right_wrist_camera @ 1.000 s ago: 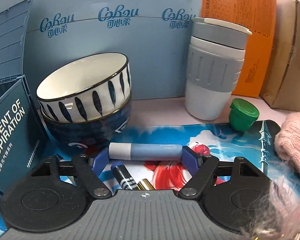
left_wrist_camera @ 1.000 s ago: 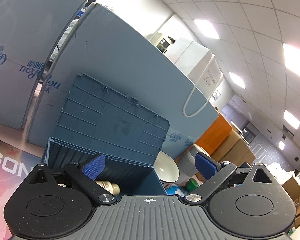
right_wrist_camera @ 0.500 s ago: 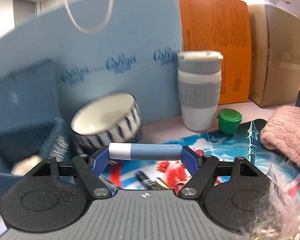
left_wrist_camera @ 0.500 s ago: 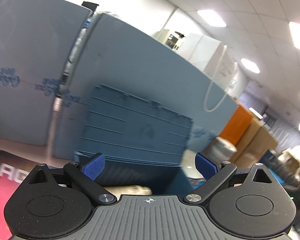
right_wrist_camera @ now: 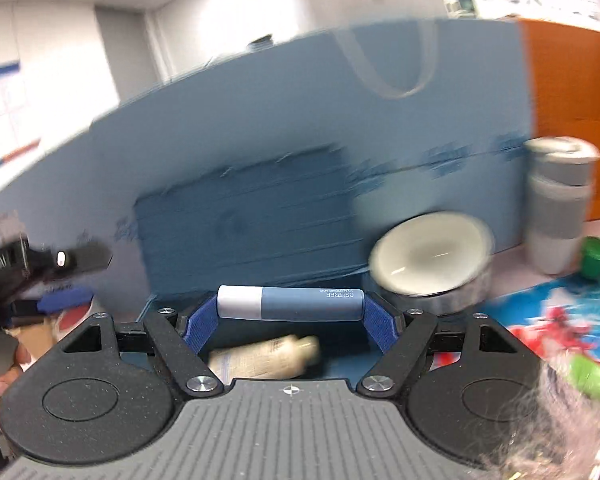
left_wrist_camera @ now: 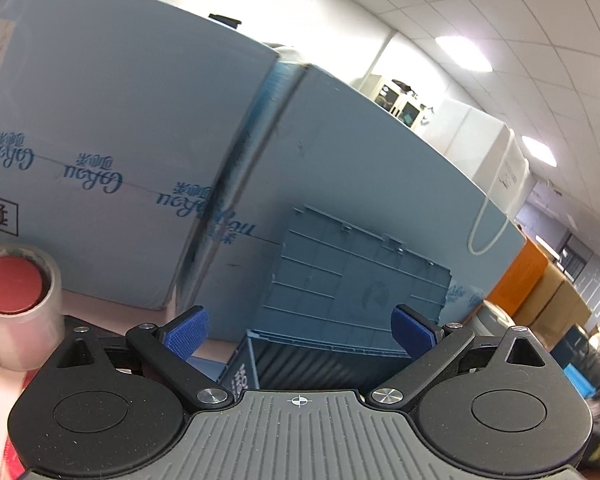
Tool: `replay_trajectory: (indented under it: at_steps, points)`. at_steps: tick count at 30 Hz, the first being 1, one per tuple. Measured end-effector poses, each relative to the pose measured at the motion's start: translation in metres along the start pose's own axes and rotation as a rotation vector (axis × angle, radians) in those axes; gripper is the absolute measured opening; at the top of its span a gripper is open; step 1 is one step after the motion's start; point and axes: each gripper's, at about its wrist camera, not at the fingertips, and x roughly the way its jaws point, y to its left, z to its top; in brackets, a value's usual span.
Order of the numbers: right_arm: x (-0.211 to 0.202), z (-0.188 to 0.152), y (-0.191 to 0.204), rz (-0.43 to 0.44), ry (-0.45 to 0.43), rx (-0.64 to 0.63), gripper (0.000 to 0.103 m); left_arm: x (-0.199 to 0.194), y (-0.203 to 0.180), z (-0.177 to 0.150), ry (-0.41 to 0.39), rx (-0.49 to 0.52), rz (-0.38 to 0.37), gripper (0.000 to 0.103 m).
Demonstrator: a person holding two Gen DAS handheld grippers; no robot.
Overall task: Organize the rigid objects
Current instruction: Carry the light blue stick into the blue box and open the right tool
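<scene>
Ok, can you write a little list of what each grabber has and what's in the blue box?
right gripper: shut on a blue and white tube, held crosswise by its ends
left gripper: open, nothing between the pads
blue storage box: lid up, leaning on the big pale blue carton
inside box: a cream bottle lying on its side
nearby: stacked bowls, grey and white cup, green cap, tape roll

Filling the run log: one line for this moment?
right gripper: shut on blue tube | over open bin | left gripper: open, empty
</scene>
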Motion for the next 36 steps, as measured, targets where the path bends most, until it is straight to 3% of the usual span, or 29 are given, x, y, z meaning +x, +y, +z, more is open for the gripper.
replay_trajectory:
  at_steps: [4, 8, 15, 25, 36]
  points:
    - [0.037, -0.009, 0.034, -0.022, 0.097, -0.072, 0.075, 0.002, 0.011, 0.003, 0.002, -0.044, -0.01, 0.099]
    - [0.07, -0.013, 0.055, -0.106, 0.177, -0.141, 0.075, 0.004, 0.02, 0.004, 0.011, -0.072, -0.012, 0.1]
    - [0.095, -0.019, 0.068, -0.206, 0.227, -0.225, 0.075, 0.007, 0.021, 0.003, 0.027, -0.067, -0.018, 0.1]
    - [0.102, -0.018, 0.072, -0.218, 0.23, -0.235, 0.076, 0.008, 0.016, 0.002, 0.031, -0.048, -0.013, 0.1]
    - [0.072, -0.016, 0.071, -0.188, 0.152, -0.197, 0.087, 0.007, 0.012, 0.001, 0.026, -0.03, -0.017, 0.1]
